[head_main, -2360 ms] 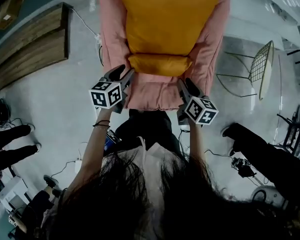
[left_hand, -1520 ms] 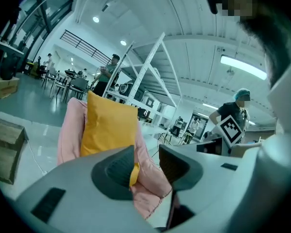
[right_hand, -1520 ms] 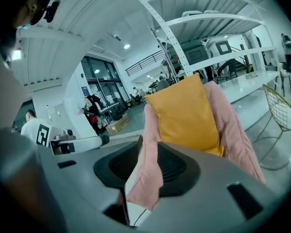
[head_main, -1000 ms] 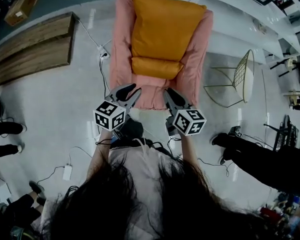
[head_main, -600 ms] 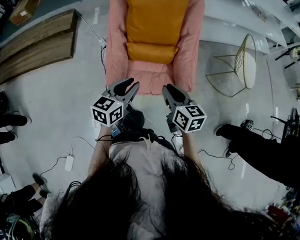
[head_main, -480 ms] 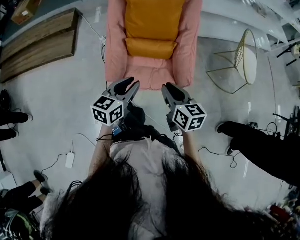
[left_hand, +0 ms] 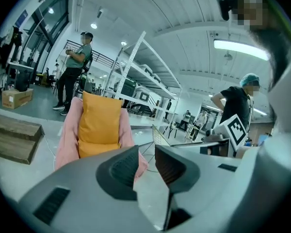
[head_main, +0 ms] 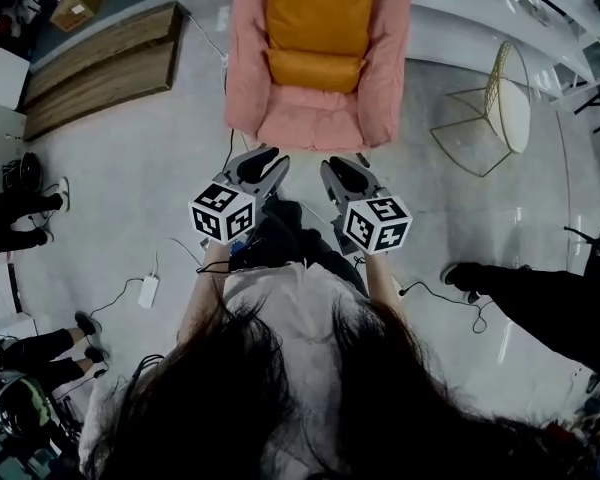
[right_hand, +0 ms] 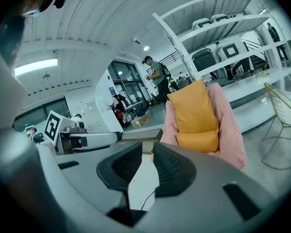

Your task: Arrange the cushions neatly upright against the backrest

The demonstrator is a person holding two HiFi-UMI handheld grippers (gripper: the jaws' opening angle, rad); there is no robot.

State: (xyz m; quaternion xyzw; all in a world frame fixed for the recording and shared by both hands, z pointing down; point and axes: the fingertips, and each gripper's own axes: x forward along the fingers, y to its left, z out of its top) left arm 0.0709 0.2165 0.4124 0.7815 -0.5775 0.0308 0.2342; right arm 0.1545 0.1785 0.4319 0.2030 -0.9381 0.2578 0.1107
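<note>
We judge it done: orange cushions (head_main: pixel 320 8) stand upright in the armchair (head_main: pixel 392 58), and the left hand-held gripper (head_main: pixel 266 156) and right hand-held gripper (head_main: pixel 340 164) hang narrow and empty.

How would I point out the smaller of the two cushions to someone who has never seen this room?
Find the pink armchair beside the gold wire chair. A tall orange cushion stands against its backrest. The smaller cushion sits on the seat at the tall one's foot: it is the same orange, but short, wide and low.
</note>
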